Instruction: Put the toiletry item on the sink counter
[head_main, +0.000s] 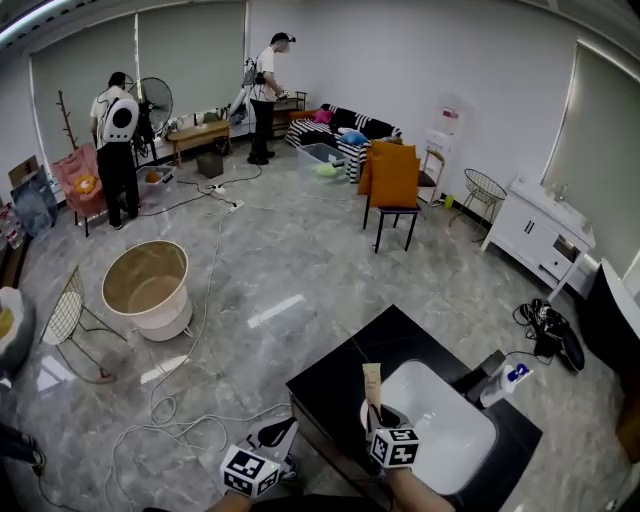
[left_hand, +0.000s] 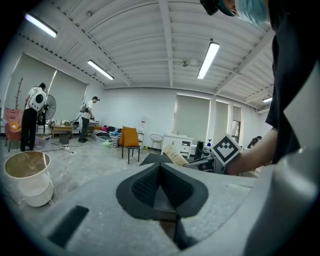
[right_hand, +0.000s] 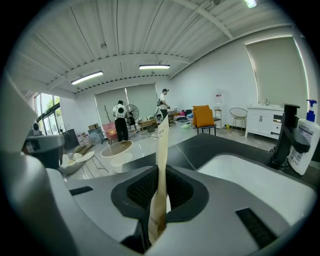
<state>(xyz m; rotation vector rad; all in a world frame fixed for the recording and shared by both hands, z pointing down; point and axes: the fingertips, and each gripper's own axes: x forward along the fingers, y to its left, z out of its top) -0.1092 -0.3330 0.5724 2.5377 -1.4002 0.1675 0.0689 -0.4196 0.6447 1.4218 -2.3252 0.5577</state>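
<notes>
Your right gripper (right_hand: 159, 202) clamps a tan tube (right_hand: 161, 150) upright over the sink counter (head_main: 335, 380).
You can't see the tube's lower end, which is buried between the jaws; your left gripper (left_hand: 160, 185) is closed on nothing.

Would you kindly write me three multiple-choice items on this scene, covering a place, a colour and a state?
1. Where does the white pump bottle stand?
A. beside the faucet
B. on the floor
C. on a chair
2. What colour is the counter round the basin?
A. white
B. black
C. orange
3. How is the right gripper?
A. open, empty
B. shut on the beige tube
C. shut on nothing
Answers: 1 A, it stands next to the black faucet; 2 B, a dark slab frames the white basin; 3 B, its pads pinch the tube upright.
</notes>
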